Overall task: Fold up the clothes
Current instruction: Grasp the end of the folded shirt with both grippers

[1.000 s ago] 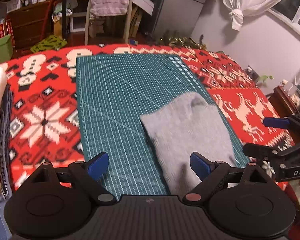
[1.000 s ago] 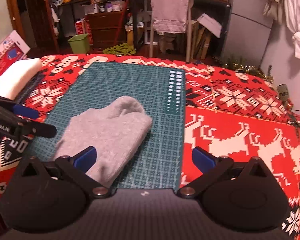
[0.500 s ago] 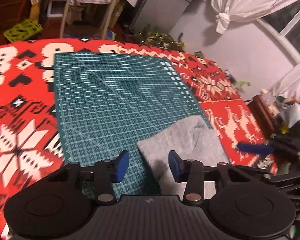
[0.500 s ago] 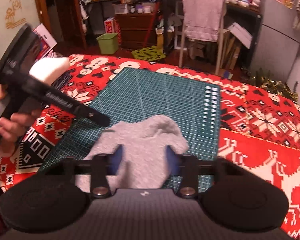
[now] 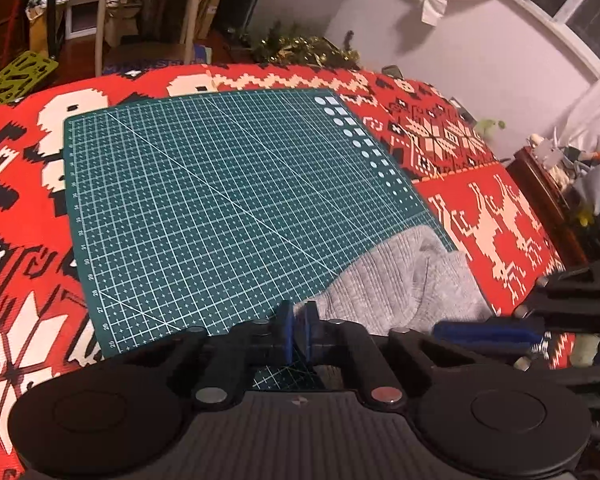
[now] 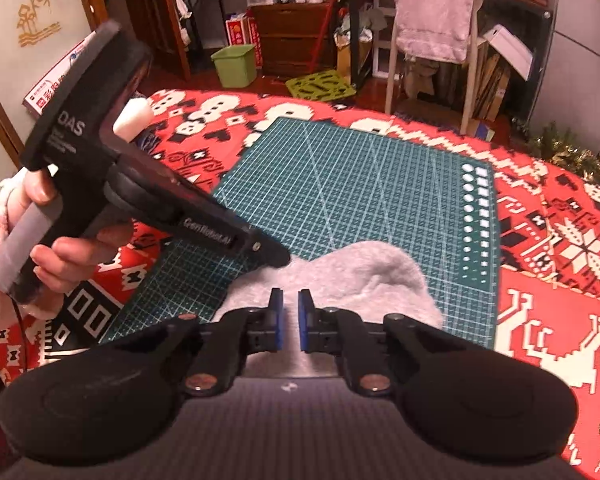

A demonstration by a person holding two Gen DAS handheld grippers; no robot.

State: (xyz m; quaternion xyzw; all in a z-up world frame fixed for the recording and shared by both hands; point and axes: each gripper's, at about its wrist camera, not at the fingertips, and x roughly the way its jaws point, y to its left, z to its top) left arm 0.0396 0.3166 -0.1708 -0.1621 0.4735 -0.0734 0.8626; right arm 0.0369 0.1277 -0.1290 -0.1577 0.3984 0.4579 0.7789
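Observation:
A grey knitted garment (image 5: 400,280) lies bunched on the near right part of the green cutting mat (image 5: 220,200). My left gripper (image 5: 296,328) is shut, its blue pads pinching the garment's left edge. In the right wrist view the garment (image 6: 360,276) looks pale, and the left gripper (image 6: 278,258) touches its left side, held by a person's hand (image 6: 60,256). My right gripper (image 6: 291,320) is shut on the garment's near edge, with a thin gap between the pads. From the left wrist camera, the right gripper (image 5: 488,332) sits at the garment's near right corner.
The green cutting mat (image 6: 360,184) lies on a red patterned blanket (image 6: 560,320). A white folded stack (image 6: 134,114) rests at the blanket's left edge. Behind the table stand a chair with a towel (image 6: 432,12), a green bin (image 6: 236,66) and cluttered shelves.
Both grippers went from wide open to shut and came down onto the grey garment. The left one swung right toward its left edge; the garment now looks bunched up.

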